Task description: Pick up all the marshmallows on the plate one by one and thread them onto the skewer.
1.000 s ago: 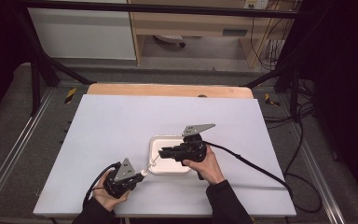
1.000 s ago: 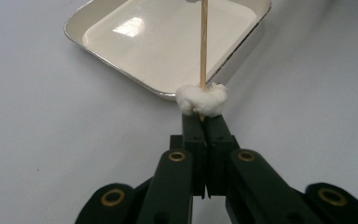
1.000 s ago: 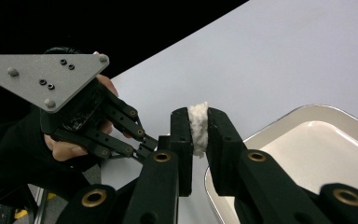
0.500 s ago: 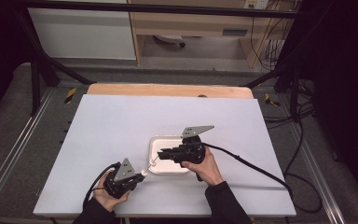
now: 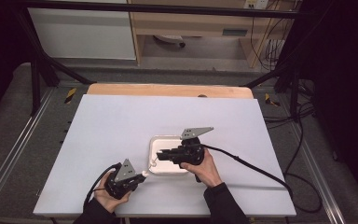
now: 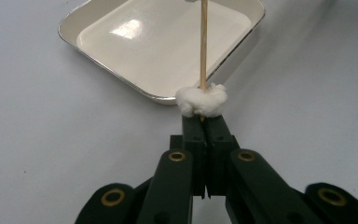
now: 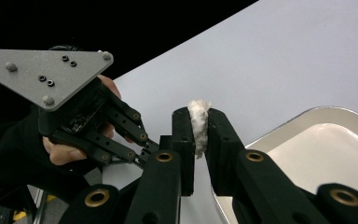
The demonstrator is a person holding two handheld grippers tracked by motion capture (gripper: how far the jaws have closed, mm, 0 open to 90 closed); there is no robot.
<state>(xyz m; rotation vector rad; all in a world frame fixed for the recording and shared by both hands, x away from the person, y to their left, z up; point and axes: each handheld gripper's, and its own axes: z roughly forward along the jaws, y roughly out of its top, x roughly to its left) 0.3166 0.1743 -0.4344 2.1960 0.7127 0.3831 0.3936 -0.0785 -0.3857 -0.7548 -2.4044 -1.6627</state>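
- The high view is evenly lit from above: the white table (image 5: 121, 140) is bright, while the room around it falls into near black at the left and right edges.
- Shadows on the table are soft and short.
- In the left gripper view, the tray (image 6: 158, 42) carries a pale glare patch on its glossy floor.
- In the right gripper view, the background behind the table is black; the near jaws look slightly soft.

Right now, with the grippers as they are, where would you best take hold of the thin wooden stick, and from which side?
Probably on the bare shaft of the thin wooden stick, just beyond the white cotton wad bunched at the tips of the shut left gripper. Come in from the side, with the jaws square across the shaft. It is straight, slender and uncovered there, while the wad is soft and would give.
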